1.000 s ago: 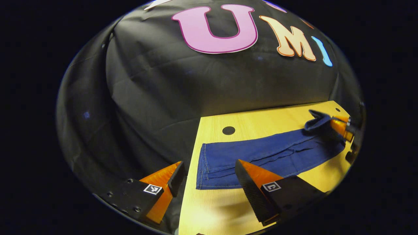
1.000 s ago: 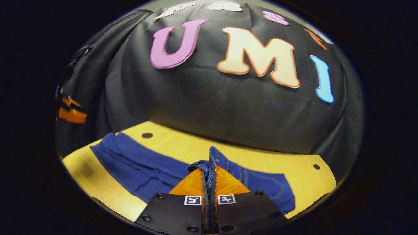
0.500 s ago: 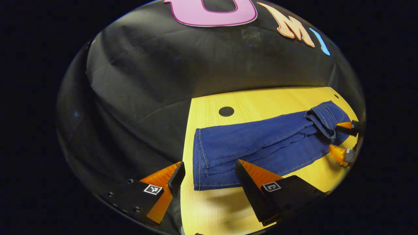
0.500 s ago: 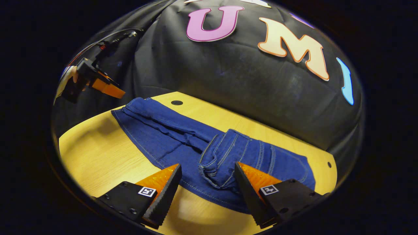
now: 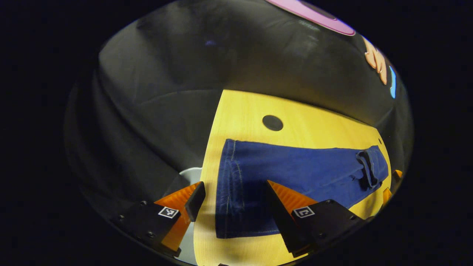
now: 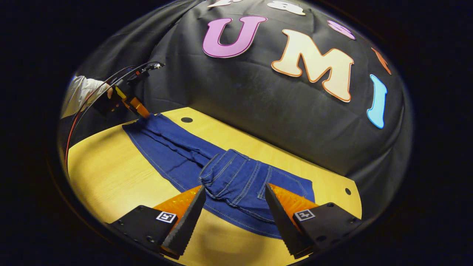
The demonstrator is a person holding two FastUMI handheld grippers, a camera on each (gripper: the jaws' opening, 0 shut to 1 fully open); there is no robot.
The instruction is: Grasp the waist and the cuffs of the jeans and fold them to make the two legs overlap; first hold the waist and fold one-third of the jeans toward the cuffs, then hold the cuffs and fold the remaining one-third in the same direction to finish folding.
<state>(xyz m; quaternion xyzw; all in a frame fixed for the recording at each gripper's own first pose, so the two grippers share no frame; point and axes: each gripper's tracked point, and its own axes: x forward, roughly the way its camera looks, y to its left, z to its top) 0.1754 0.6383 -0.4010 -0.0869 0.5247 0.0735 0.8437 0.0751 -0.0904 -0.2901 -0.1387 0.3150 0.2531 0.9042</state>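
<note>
Blue jeans [image 5: 295, 173] lie along the yellow table [image 5: 244, 118], legs overlapped. The waist third is folded over toward the cuffs, its flap [image 6: 240, 181] resting on the legs. In the left gripper view my left gripper [image 5: 232, 195] hangs open just above the cuffs [image 5: 231, 184], one finger over the denim, the other past the table's end. In the right gripper view my right gripper [image 6: 232, 201] is open, its fingers to either side of the folded waist flap, holding nothing. The left gripper [image 6: 135, 105] also appears far off at the cuff end [image 6: 147, 123], held by a hand.
A black round hole [image 5: 272, 122] marks the table near the cuffs, and a smaller one [image 6: 347, 191] sits near the waist end. The black cloth wall [image 6: 258, 103] rises right behind the table. A white sleeve [image 6: 79, 94] and cables trail from the left gripper.
My right gripper let go of the waist, opened and drew back, leaving the flap folded on the legs. My left gripper moved in over the cuffs, still open.
</note>
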